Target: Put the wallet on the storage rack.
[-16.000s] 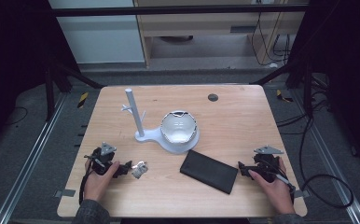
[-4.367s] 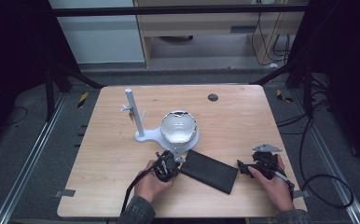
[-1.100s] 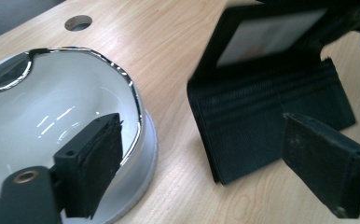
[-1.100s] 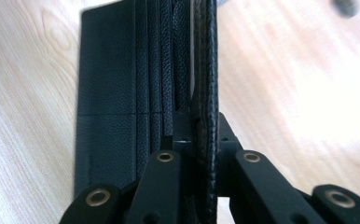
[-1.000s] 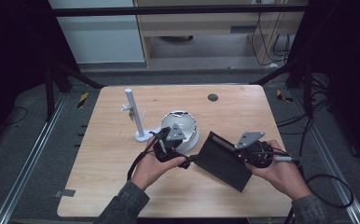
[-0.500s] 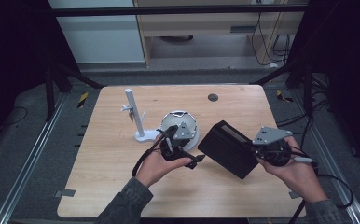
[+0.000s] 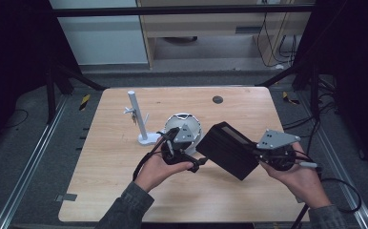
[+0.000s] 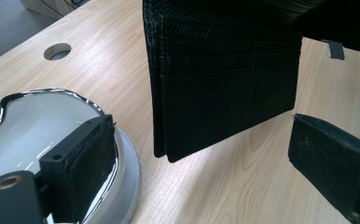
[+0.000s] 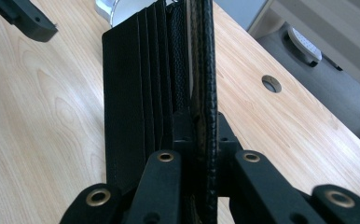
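A black wallet [image 7: 230, 149] hangs tilted above the table, with my right gripper [image 7: 254, 155] shut on its right end. In the right gripper view the jaws pinch the outer cover of the wallet [image 9: 136, 84] at my right gripper [image 9: 201, 126], and the card-slot flap splays off to the left. My left gripper [image 7: 195, 153] stands open just left of the wallet's lower end. In the left gripper view the card slots of the wallet [image 8: 225, 84] hang in front of my left gripper [image 8: 204, 140], and the pads are not touching it.
A round white dish with a chrome rim [image 7: 184, 125] lies behind the left gripper, close beside its left jaw [image 8: 38, 126]. A white post on a base [image 7: 135, 114] stands further left. A cable hole [image 7: 217, 99] sits at the table's far side.
The right gripper has lifted the wallet up and to the right, off the table, and its left end has come away from the left gripper. The left hand has barely moved.
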Demonstrator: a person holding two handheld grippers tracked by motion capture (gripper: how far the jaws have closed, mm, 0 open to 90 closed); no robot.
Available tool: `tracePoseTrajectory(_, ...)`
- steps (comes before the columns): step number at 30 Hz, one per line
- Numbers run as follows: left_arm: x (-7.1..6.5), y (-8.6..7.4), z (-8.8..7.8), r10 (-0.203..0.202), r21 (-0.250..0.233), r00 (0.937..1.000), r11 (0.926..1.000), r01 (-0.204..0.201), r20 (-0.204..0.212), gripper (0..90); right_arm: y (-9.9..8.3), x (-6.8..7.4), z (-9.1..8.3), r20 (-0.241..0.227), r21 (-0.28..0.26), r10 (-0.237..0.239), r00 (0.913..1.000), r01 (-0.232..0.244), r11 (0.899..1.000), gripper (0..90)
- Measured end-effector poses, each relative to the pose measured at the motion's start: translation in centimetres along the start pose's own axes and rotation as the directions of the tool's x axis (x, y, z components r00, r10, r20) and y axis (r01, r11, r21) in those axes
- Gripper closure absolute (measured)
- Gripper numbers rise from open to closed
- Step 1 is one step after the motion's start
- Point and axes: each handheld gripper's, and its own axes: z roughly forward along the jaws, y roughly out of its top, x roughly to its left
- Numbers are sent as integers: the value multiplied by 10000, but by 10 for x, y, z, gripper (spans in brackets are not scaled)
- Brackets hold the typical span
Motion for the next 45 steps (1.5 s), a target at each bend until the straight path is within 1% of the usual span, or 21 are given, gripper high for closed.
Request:
tracePoseTrajectory(6,2,2,2,-70,-71,10000,9999,70,68,87,2,2,1,-91,-237,-30,10000,28,9997,847)
tracePoseTrajectory(11,0,3,6,83,-7,9999,10000,-83,118,91,1,2,0,-119,-415,-49,9999,44,9991,847)
tracePoseTrajectory(16,4,5,13,-14,99,9998,10000,12,213,98,0,2,-1,-184,-600,-37,9998,26,9982,848)
tracePoseTrajectory(18,6,8,15,-41,82,9999,10000,40,145,102,1,2,-1,-186,-596,-38,9998,27,9982,848)
tracePoseTrajectory(20,8,9,17,-93,57,9997,9999,92,219,117,1,3,-3,-197,-635,-53,9998,41,9980,847)
tracePoseTrajectory(21,9,10,18,-215,-32,9991,9998,216,369,129,1,3,-4,-195,-660,-80,9998,67,9978,848)
tracePoseTrajectory(22,13,13,22,-275,-6,9966,9996,276,774,145,1,2,-4,-183,-705,-80,9998,67,9975,847)
tracePoseTrajectory(24,16,14,26,-352,-73,9939,9993,362,1043,168,1,2,-6,-192,-768,-18,9998,3,9971,847)
tracePoseTrajectory(25,17,14,28,-373,-54,9928,9993,382,1138,186,1,1,-6,-212,-808,14,9998,-32,9967,848)
tracePoseTrajectory(27,20,13,33,-441,93,9919,9990,433,1193,228,0,1,-6,-232,-850,30,9997,-50,9964,848)
tracePoseTrajectory(30,22,15,39,-309,353,9917,9990,267,1248,303,0,1,-5,-245,-844,32,9997,-53,9964,848)
tracePoseTrajectory(31,23,15,39,-350,372,9907,9988,303,1317,336,-1,1,-5,-236,-872,5,9997,-26,9962,847)
tracePoseTrajectory(32,24,16,40,-395,418,9883,9986,337,1473,360,-2,1,-4,-242,-879,25,9997,-46,9961,847)
tracePoseTrajectory(34,23,18,38,-311,378,9857,9990,251,1658,443,-4,2,-3,-232,-872,98,9997,-118,9961,847)
tracePoseTrajectory(36,21,21,34,-123,456,9859,9989,48,1669,521,-8,2,-2,-268,-916,119,9996,-143,9957,847)
tracePoseTrajectory(38,19,24,31,-113,673,9855,9977,-1,1694,578,-12,2,-2,-342,-974,162,9993,-195,9951,845)
tracePoseTrajectory(39,18,25,29,-145,756,9843,9971,12,1760,625,-15,2,-2,-391,-1014,211,9990,-250,9945,845)
tracePoseTrajectory(42,15,31,23,-183,848,9825,9964,26,1851,730,-23,5,-1,-370,-1065,197,9991,-235,9940,843)
tracePoseTrajectory(43,15,33,22,-146,861,9825,9963,-15,1856,758,-26,6,-1,-364,-1087,167,9992,-206,9939,842)
tracePoseTrajectory(44,13,39,16,-176,898,9817,9960,5,1897,779,-28,7,0,-355,-1098,157,9992,-196,9938,842)
tracePoseTrajectory(45,13,39,16,-176,898,9817,9960,5,1897,800,-28,7,0,-355,-1098,157,9992,-196,9938,842)
